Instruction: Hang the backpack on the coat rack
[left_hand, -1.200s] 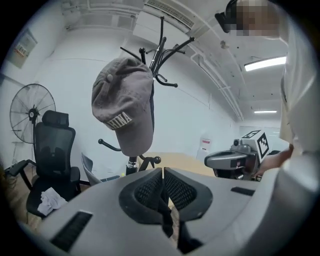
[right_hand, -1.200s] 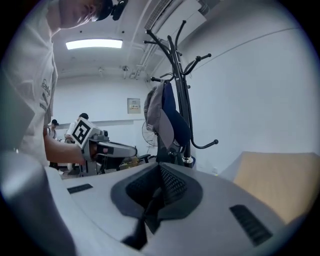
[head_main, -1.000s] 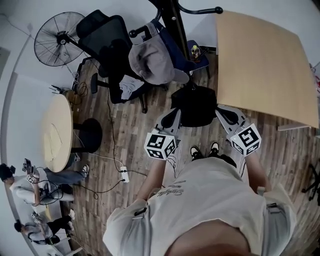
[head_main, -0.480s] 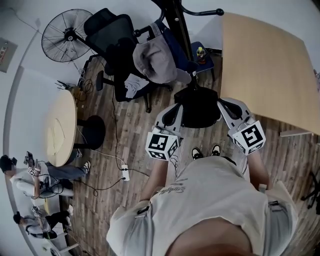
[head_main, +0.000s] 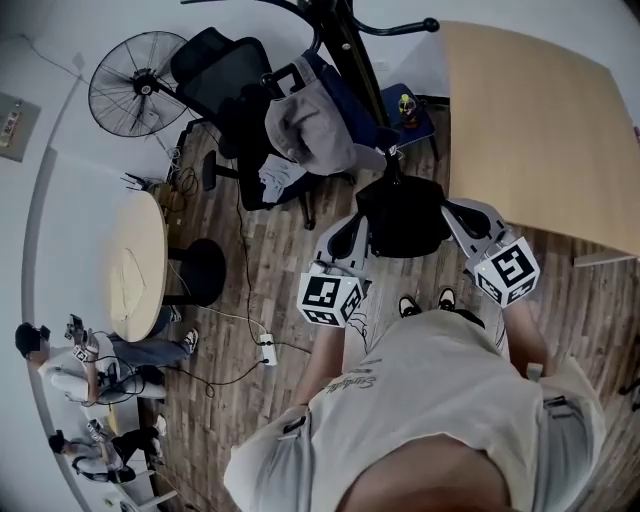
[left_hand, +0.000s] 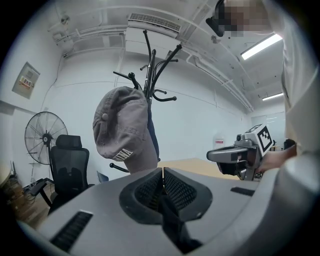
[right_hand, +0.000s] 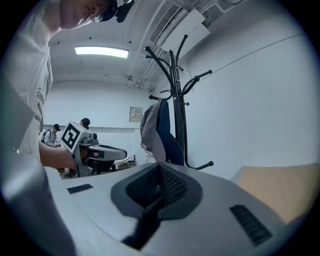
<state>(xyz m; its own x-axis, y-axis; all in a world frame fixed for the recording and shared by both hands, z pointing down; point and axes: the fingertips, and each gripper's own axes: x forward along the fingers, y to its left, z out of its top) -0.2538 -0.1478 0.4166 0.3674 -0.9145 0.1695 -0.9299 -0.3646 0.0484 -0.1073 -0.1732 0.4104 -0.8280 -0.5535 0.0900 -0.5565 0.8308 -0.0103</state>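
The black backpack hangs between the two grippers above the wooden floor, just on the near side of the coat rack and left of the table. The jaws of the left gripper and the right gripper are each closed on one of its dark straps. A grey cap hangs on the rack.

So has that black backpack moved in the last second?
Cannot tell: the backpack hangs just as close to the wooden table edge as before; the whole view shifted.
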